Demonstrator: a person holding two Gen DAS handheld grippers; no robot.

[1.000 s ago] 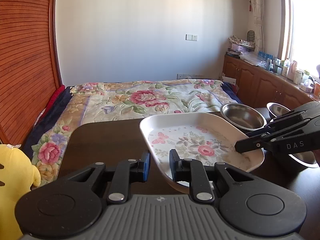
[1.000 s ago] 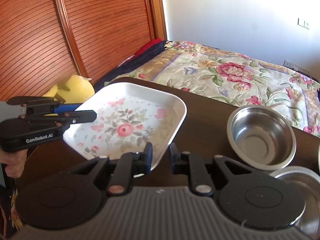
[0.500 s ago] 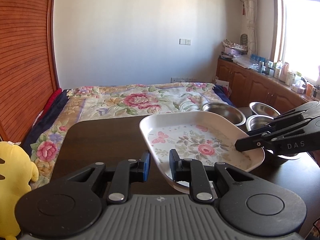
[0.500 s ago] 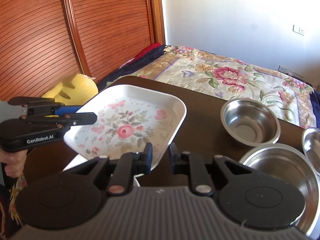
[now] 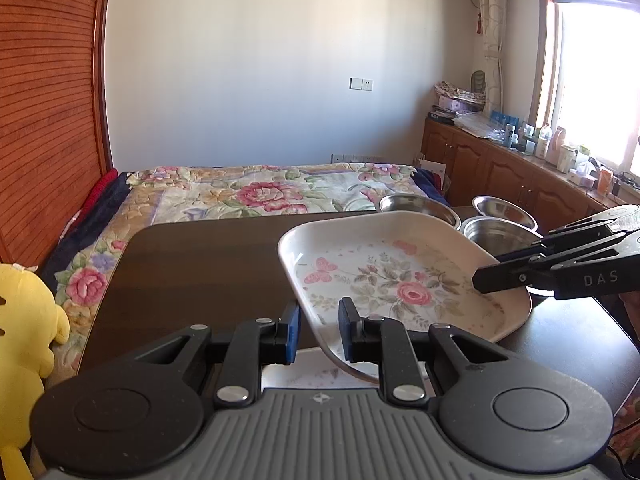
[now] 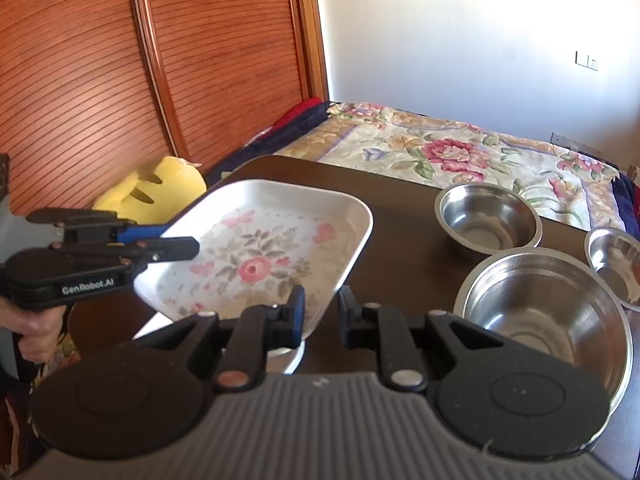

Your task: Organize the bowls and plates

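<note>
Floral-printed white rectangular tray (image 5: pixel 400 280) sits raised above the dark brown wooden table (image 5: pixel 200 264), tilted, held at two opposite edges. On the tray's near edge in the left wrist view, the left gripper (image 5: pixel 318 334) has its blue-padded fingers (image 5: pixel 292 334) on either side of the rim, clamped on it. The right gripper (image 6: pixel 320 316) likewise has its fingers closed on the opposite rim, seen close up in the right wrist view. Under the lifted tray, a second white dish (image 6: pixel 288 354) lies on the table; only part of it shows.

Three stainless steel bowls stand on the table beside the tray: a large steel bowl (image 6: pixel 548 312) nearest the right gripper, a medium steel bowl (image 6: pixel 488 216) farther back, and a small steel bowl (image 6: pixel 614 264) at the right edge. They stand close together; whether they touch is unclear.

Beyond the table lies a bed with a flowered quilt (image 5: pixel 272 196). A yellow plush toy (image 5: pixel 24 328) sits to the table's left, by a slatted wooden panel (image 6: pixel 100 60).
</note>
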